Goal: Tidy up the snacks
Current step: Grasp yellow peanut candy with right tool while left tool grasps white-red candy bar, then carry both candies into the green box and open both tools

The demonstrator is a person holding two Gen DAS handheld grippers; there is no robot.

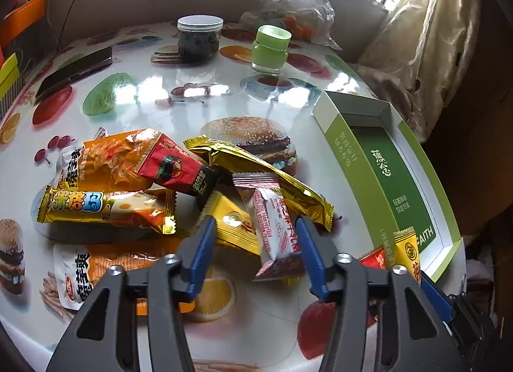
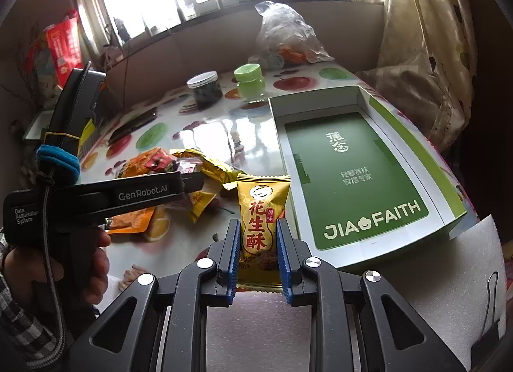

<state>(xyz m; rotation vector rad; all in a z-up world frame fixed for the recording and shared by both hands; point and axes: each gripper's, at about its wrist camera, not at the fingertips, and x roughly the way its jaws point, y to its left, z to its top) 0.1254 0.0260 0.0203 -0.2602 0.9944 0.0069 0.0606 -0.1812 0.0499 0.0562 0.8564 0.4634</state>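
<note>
My right gripper [image 2: 258, 227] is shut on a yellow peanut-crisp packet [image 2: 261, 211] and holds it upright just left of the open green and white box [image 2: 352, 176]; the packet also shows in the left wrist view [image 1: 406, 250]. My left gripper [image 1: 255, 227] is open, its blue fingers either side of a pink and white snack bar [image 1: 275, 227] in the snack pile. The pile holds a long gold packet [image 1: 266, 173], a red packet [image 1: 173, 167], an orange chips bag [image 1: 105, 160], a yellow bar [image 1: 105, 208] and a small yellow packet [image 1: 234, 224]. The box's green floor [image 1: 400, 179] is bare.
A dark jar with a white lid [image 1: 198, 37], a green-lidded jar [image 1: 271, 48], a phone [image 1: 75, 72] and a clear plastic bag [image 1: 298, 6] stand at the table's back. White foam [image 2: 449, 276] lies beside the box front. A curtain [image 2: 426, 35] hangs right.
</note>
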